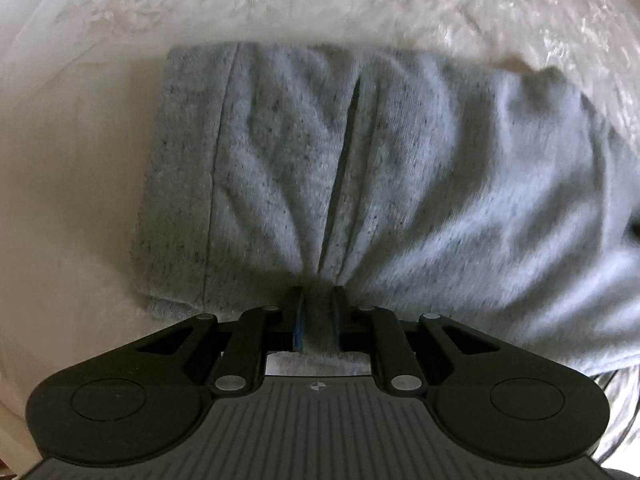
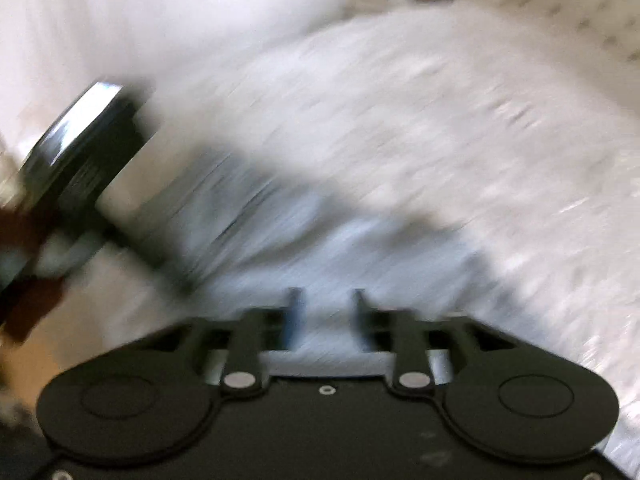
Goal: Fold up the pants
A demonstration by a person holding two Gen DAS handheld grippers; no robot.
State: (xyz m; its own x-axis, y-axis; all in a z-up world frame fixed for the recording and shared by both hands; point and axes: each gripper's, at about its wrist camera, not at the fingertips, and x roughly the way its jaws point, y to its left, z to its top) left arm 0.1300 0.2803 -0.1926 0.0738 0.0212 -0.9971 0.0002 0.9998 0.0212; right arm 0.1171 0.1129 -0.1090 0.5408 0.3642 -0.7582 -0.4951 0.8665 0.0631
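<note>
Grey speckled pants (image 1: 400,168) lie folded on a white bedspread, with a cuff band at the left and a seam slit down the middle. My left gripper (image 1: 319,292) points straight down at their near edge and is shut on a pinched bunch of the grey cloth, which puckers toward the fingers. The right wrist view is badly blurred. In it my right gripper (image 2: 326,296) stands open, fingers well apart, over the pale grey pants (image 2: 320,240). Nothing is clamped between its fingers.
A white embroidered bedspread (image 1: 280,0) surrounds the pants, smooth cream at the left and shiny floral stitching at the back and right. In the right wrist view a dark, shiny-rimmed device (image 2: 80,160) sits blurred at the left edge, above the bedspread (image 2: 460,120).
</note>
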